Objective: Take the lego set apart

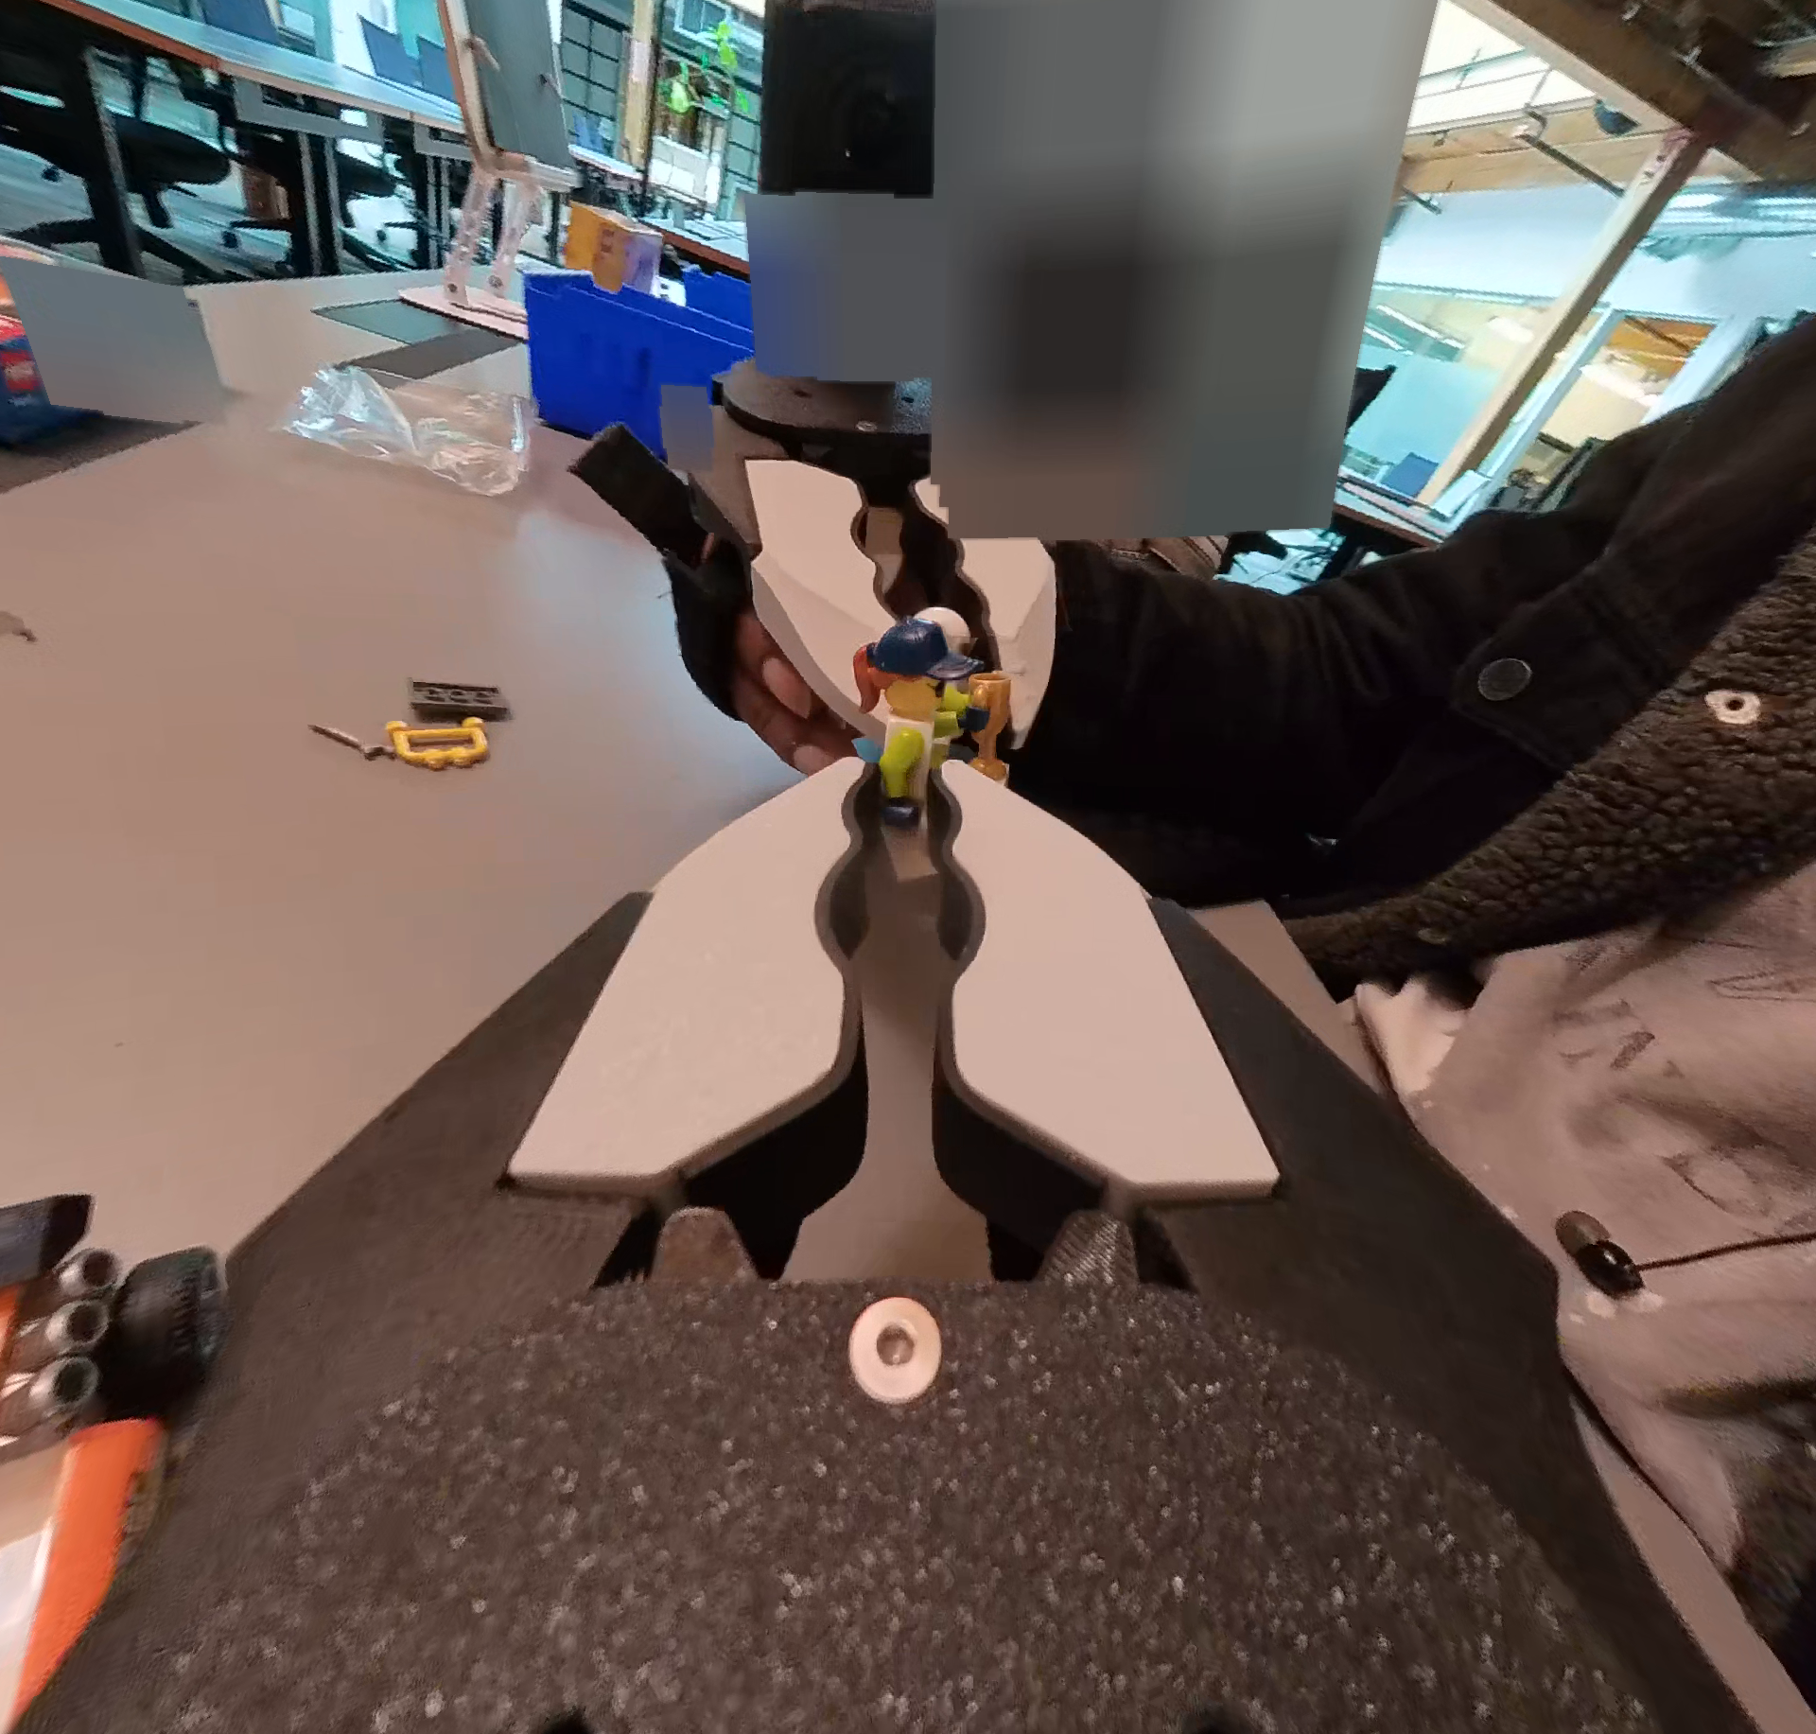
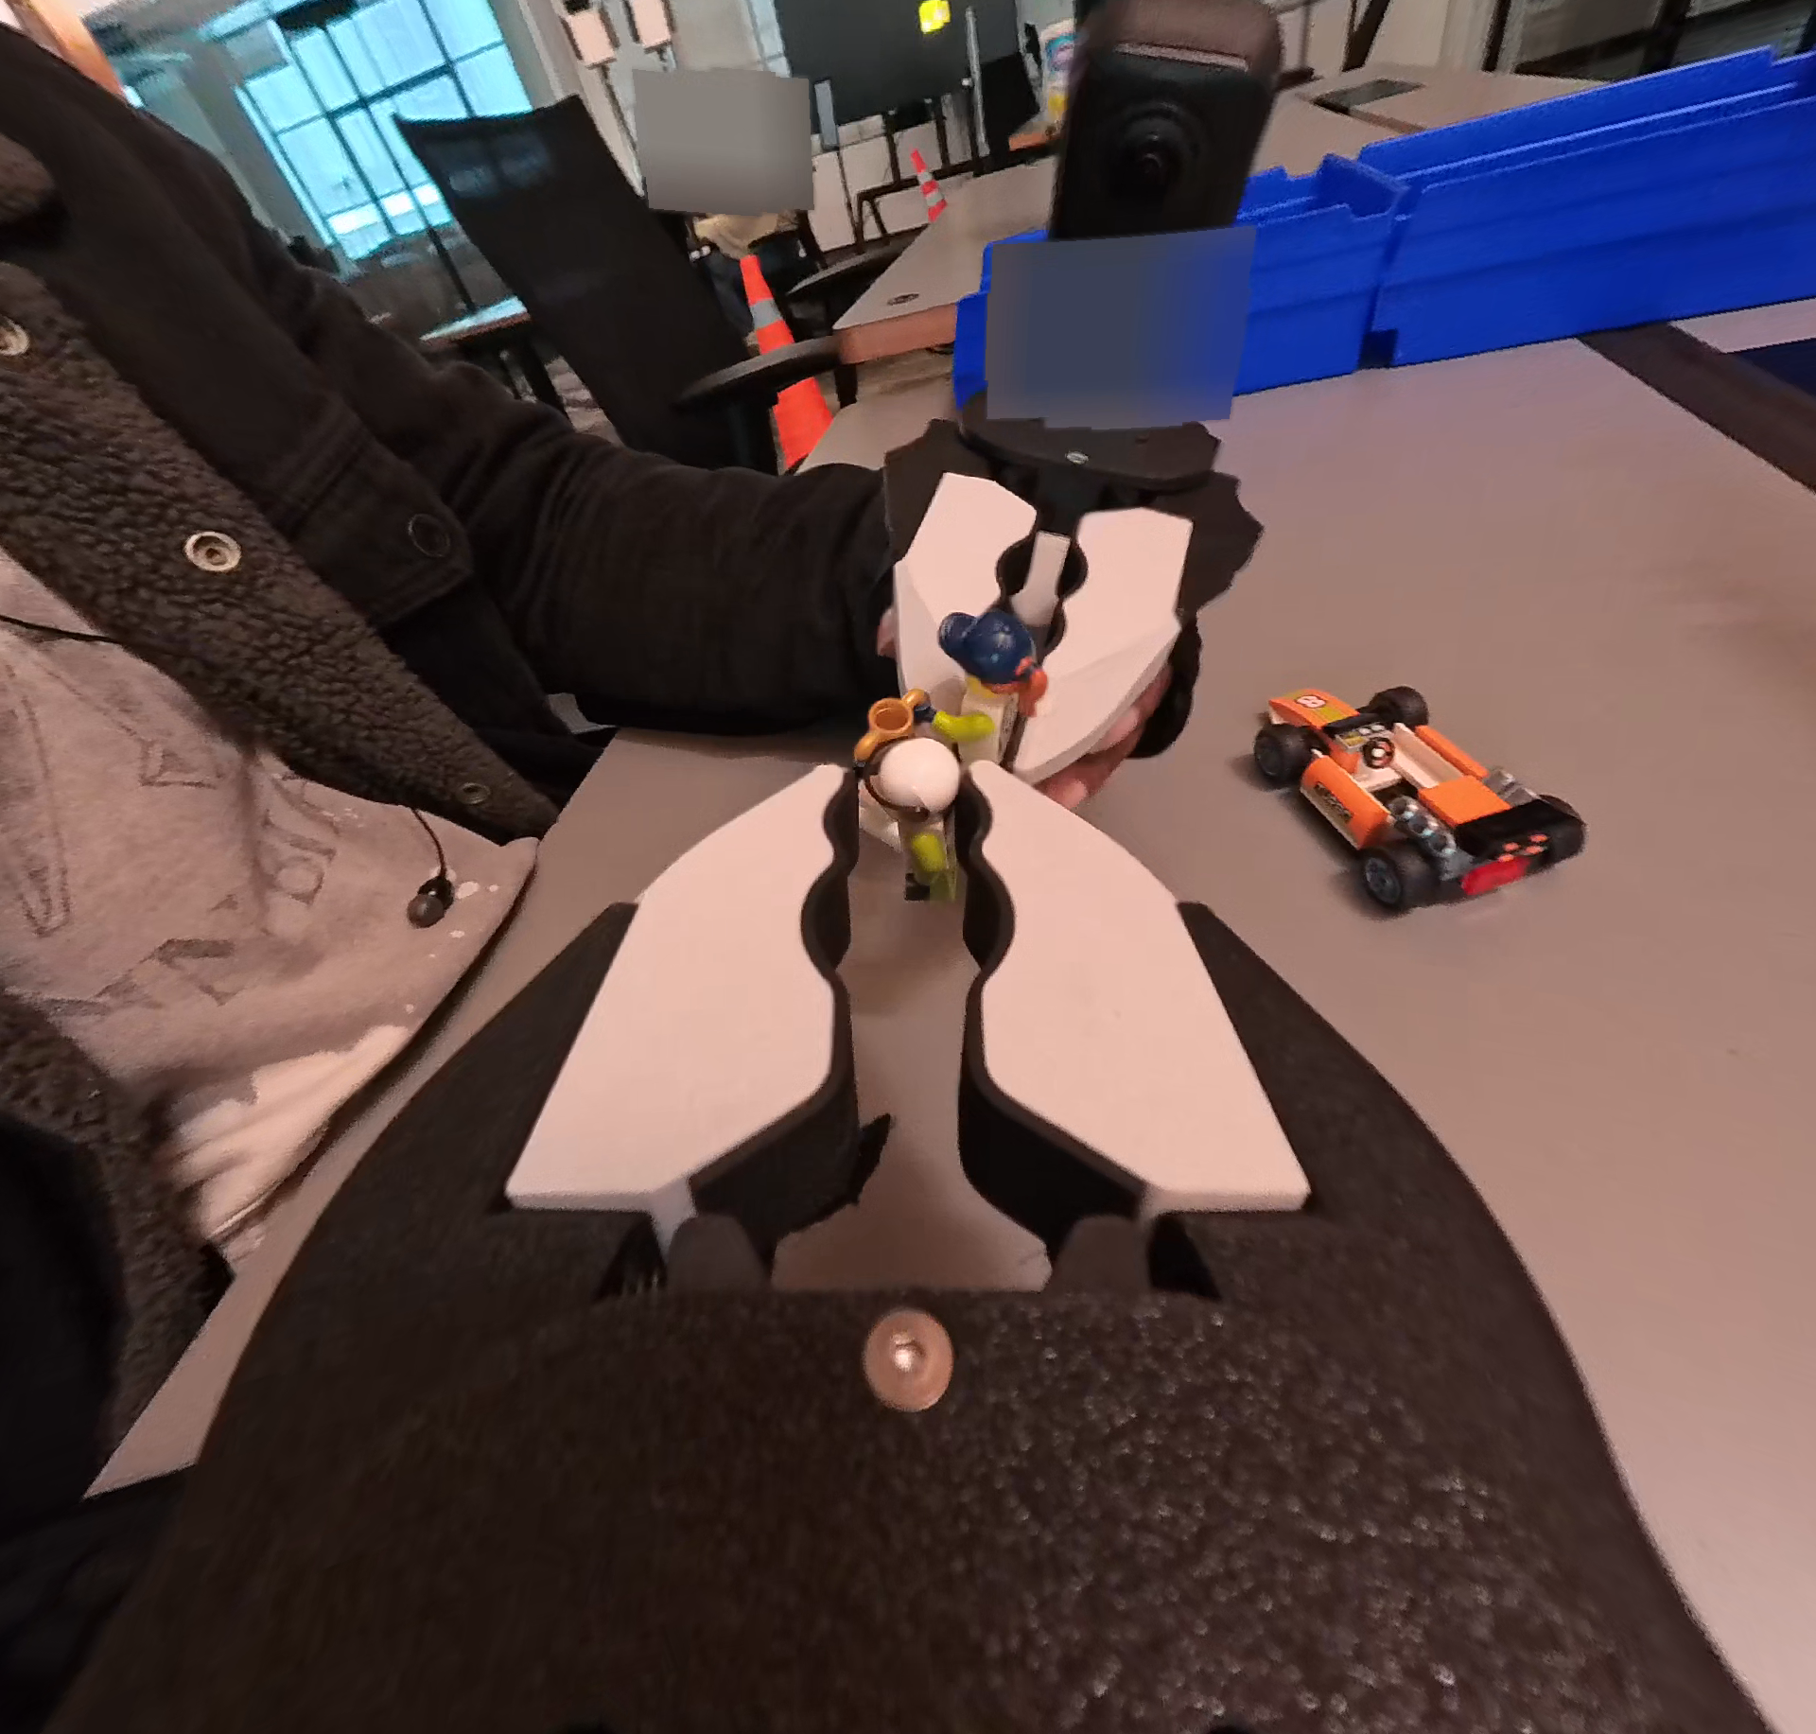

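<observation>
Two lego minifigures are held up close together above the grey table [image 1: 246, 950]. My left gripper [image 1: 899, 797] is shut on the legs of the one with a blue cap, orange hair and lime legs [image 1: 909, 704]. My right gripper [image 2: 909, 802] is shut on the one with a white helmet [image 2: 916, 775] and a gold trophy [image 2: 889, 719]. The two grippers point at each other, tips nearly meeting. The blue-cap figure [image 2: 993, 670] also shows in the right wrist view, in the left gripper's tips. I cannot tell whether the figures touch.
An orange lego race car [image 2: 1415, 802] stands on the table to the right. A yellow part [image 1: 437, 741], a dark grey plate [image 1: 459, 700] and a clear plastic bag [image 1: 413, 424] lie on the left. Blue bins [image 2: 1523, 232] stand at the back. A person's dark sleeve [image 1: 1327, 684] is close by. Less than 4 cm separates the two grippers' tips.
</observation>
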Tool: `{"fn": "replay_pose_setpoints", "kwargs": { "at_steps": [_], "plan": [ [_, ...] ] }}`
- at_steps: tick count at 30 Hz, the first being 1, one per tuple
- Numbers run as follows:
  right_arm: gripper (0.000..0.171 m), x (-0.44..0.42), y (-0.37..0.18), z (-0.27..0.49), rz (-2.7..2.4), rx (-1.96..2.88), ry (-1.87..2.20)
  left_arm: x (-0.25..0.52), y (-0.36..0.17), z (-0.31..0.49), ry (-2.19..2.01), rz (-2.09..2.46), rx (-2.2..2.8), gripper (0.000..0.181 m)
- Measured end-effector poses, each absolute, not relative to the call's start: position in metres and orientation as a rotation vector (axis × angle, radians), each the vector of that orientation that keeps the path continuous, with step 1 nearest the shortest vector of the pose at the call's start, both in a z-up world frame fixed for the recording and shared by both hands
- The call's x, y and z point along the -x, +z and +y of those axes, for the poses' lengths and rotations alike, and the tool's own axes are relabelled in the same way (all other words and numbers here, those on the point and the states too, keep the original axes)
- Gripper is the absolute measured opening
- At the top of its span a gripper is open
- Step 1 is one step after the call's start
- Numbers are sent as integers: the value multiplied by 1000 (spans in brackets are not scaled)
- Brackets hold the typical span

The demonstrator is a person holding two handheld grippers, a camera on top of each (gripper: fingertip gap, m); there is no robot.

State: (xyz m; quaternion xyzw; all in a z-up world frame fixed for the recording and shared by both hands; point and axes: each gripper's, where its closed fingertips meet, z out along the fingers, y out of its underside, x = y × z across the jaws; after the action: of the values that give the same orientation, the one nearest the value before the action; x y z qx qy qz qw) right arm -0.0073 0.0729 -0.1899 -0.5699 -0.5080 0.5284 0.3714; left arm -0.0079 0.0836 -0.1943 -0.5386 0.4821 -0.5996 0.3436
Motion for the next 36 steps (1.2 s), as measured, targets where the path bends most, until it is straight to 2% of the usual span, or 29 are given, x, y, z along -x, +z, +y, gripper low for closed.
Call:
{"fn": "replay_pose_setpoints", "kwargs": {
  "at_steps": [5, 13, 20, 22, 28, 36],
  "plan": [
    [10, -2, -193, 93, -1212, 1515, 1272, 11, -190, 98, -1476, 1195, 1412, 8],
    [21, -8, -183, 109, -1156, 1516, 1091, 8, -211, 111, -1274, 1239, 1532, 8],
    [20, 3, -224, 105, -1356, 1651, 871, 3, -230, 109, -1158, 1331, 1588, 8],
    [10, 5, -230, 104, -1388, 1667, 841, 4, -234, 112, -1126, 1335, 1609, 8],
    [8, 2, -238, 108, -1439, 1664, 724, 5, -246, 123, -1058, 1304, 1750, 8],
    [8, -12, -232, 102, -1433, 1665, 786, 7, -250, 121, -1045, 1332, 1774, 8]
  ]
}}
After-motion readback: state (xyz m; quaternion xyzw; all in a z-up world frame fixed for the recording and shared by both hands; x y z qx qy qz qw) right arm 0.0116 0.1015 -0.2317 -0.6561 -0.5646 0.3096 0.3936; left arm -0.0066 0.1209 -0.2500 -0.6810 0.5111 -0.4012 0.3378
